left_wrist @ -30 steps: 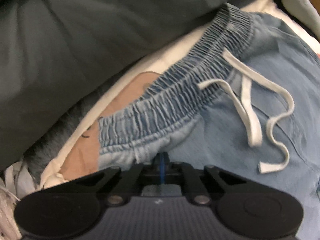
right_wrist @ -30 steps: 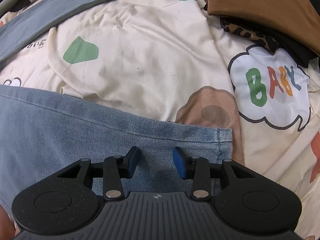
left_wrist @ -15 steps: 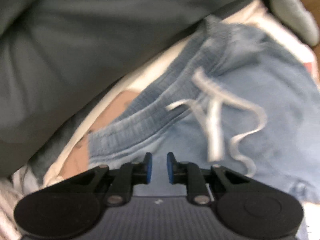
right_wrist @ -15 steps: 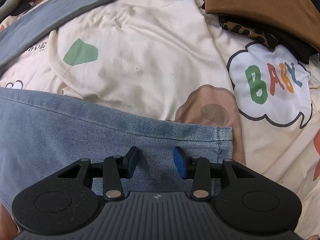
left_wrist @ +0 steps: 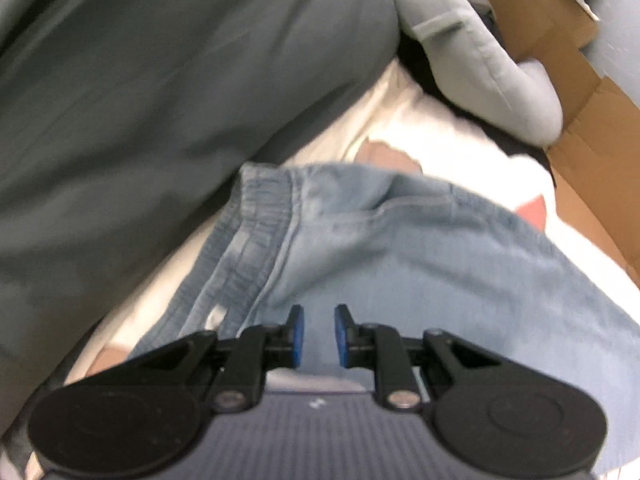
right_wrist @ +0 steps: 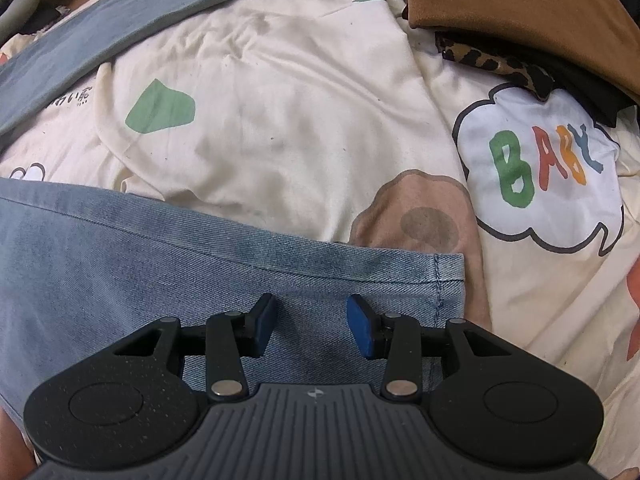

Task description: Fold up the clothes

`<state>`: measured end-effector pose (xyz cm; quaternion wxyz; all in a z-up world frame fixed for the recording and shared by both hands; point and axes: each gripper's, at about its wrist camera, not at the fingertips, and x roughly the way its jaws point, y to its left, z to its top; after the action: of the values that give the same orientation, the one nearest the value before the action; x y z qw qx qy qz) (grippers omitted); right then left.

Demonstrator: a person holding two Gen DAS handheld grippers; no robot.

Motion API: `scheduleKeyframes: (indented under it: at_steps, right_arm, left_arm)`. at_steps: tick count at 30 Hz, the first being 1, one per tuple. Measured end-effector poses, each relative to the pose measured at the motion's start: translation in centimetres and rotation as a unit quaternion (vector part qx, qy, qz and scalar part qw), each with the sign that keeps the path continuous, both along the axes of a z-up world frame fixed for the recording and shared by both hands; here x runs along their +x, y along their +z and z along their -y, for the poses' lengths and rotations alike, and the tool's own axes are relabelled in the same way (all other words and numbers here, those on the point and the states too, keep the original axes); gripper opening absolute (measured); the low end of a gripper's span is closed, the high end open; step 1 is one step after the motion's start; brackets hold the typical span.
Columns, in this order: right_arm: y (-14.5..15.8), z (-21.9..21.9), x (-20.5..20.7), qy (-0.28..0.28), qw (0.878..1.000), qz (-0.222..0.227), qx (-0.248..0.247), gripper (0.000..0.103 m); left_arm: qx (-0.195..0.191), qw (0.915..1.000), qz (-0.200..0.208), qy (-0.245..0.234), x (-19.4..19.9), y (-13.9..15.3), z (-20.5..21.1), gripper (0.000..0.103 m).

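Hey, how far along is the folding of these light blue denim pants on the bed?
Done: the denim pants lie on the cartoon bedsheet, a folded brown garment beyond. In hand: nothing; the left tool and right tool are both open above the denim. Left: gripping waistband and hem, then folding.

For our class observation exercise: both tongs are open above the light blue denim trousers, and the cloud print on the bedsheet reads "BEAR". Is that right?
Not quite. The right wrist view shows the cloud print reads "BABY", not "BEAR". The rest stands: the left tongs and right tongs are open above the denim trousers on the bedsheet.
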<state>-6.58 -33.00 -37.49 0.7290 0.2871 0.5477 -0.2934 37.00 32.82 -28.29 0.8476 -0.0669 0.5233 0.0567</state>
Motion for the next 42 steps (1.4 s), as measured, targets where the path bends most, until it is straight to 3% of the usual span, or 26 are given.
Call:
scheduleKeyframes:
  at_steps: [9, 12, 16, 21, 24, 26, 28, 31, 36, 42]
  right_arm:
    - [0.0, 0.3, 0.3, 0.019, 1.0, -0.004, 0.004, 0.048]
    - [0.0, 0.3, 0.4, 0.023, 1.0, -0.002, 0.004, 0.048]
    - [0.0, 0.1, 0.4, 0.026, 1.0, 0.001, 0.002, 0.05]
    - [-0.1, -0.4, 0.7, 0.032, 0.999, 0.006, 0.003, 0.062]
    - [-0.4, -0.9, 1.3, 0.047, 0.999, 0.006, 0.004, 0.076]
    - [-0.6, -1.2, 1.6, 0.055, 0.998, 0.007, 0.005, 0.086]
    - [-0.7, -1.3, 1.7, 0.053, 0.999, 0.01, 0.007, 0.089]
    - [-0.7, -1.4, 1.8, 0.053, 0.998, 0.013, 0.008, 0.088]
    - [-0.6, -1.6, 1.8, 0.054, 0.998, 0.012, 0.005, 0.083]
    - [-0.1, -1.3, 1.3, 0.042, 0.999, 0.003, 0.006, 0.065]
  left_arm:
    - [0.024, 0.9996, 0.006, 0.012, 5.0, -2.8, 0.3, 0.017]
    - [0.048, 0.9987, 0.011, 0.012, 5.9, -3.7, 0.5, 0.016]
    - [0.073, 0.9971, 0.003, 0.022, 7.0, -4.8, 0.5, 0.006]
    - [0.094, 0.995, 0.022, 0.027, 6.4, -4.1, 0.9, 0.003]
    - [0.093, 0.9947, 0.043, 0.008, 4.9, -2.6, 1.5, 0.011]
    - [0.079, 0.9956, 0.049, -0.007, 3.8, -1.7, 1.4, 0.013]
    - [0.055, 0.9975, 0.043, -0.012, 2.7, -1.3, 1.2, 0.013]
    - [0.03, 0.9991, 0.028, -0.009, 1.6, -1.5, 1.3, 0.013]
    - [0.041, 0.9991, 0.008, -0.002, 1.5, -3.7, 1.3, 0.015]
    - [0.051, 0.9985, 0.002, 0.019, 3.1, -6.0, 0.1, 0.014]
